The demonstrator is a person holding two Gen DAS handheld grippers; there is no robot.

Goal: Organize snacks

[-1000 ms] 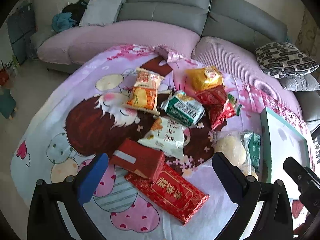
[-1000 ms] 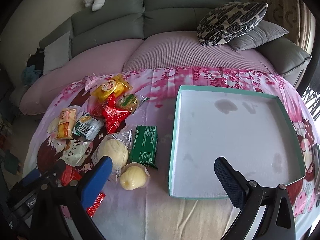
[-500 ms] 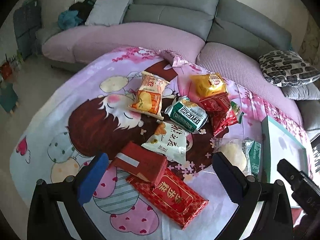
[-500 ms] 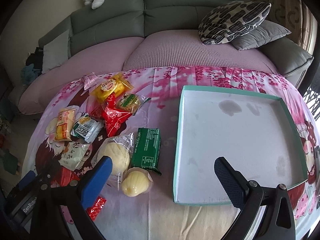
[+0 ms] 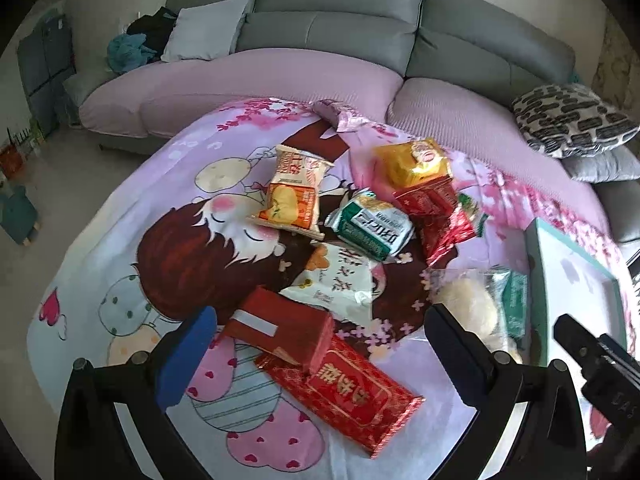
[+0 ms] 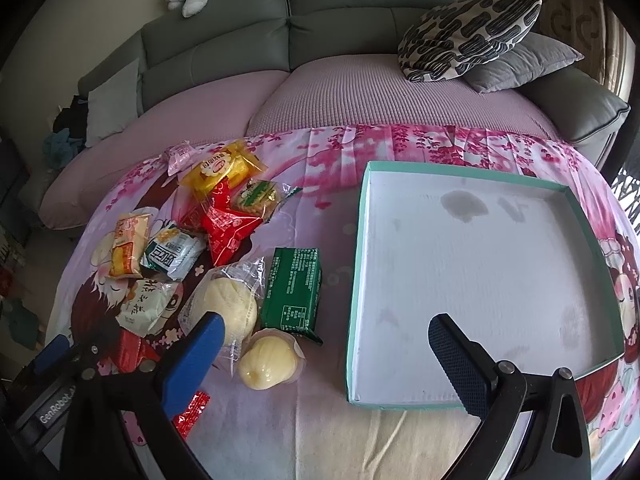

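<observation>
- My left gripper [image 5: 320, 344]: fingers spread wide apart, holding nothing, poised above the flat red box with a white stripe [image 5: 276, 328].
- That box lies partly on top of a long red foil packet with gold lettering [image 5: 344, 392], at the near edge of the pink cartoon-print cloth [image 5: 120, 248] covering the counter.
- Beyond these: a white pouch with black script [image 5: 340, 280], a green-and-white packet [image 5: 372, 228], an orange-and-white chip bag [image 5: 292, 196], a yellow bag [image 5: 416, 162] and crumpled red wrappers [image 5: 436, 216], clustered and partly overlapping.
- My right gripper [image 6: 326, 354]: fingers likewise wide apart and empty, hovering over the near edge of the cloth.
- Shallow square teal-rimmed box with white floor [image 6: 358, 280]: sits to the right of the snacks, floor stained, nothing inside.
- Just left of it: a dark green rectangular packet [image 6: 294, 290], a large pale bun in clear wrap [image 6: 232, 304] and a smaller wrapped yellow bun [image 6: 268, 362], the three close together.
- Behind the counter: a grey sofa [image 6: 360, 20] with a patterned cushion [image 6: 468, 36].
</observation>
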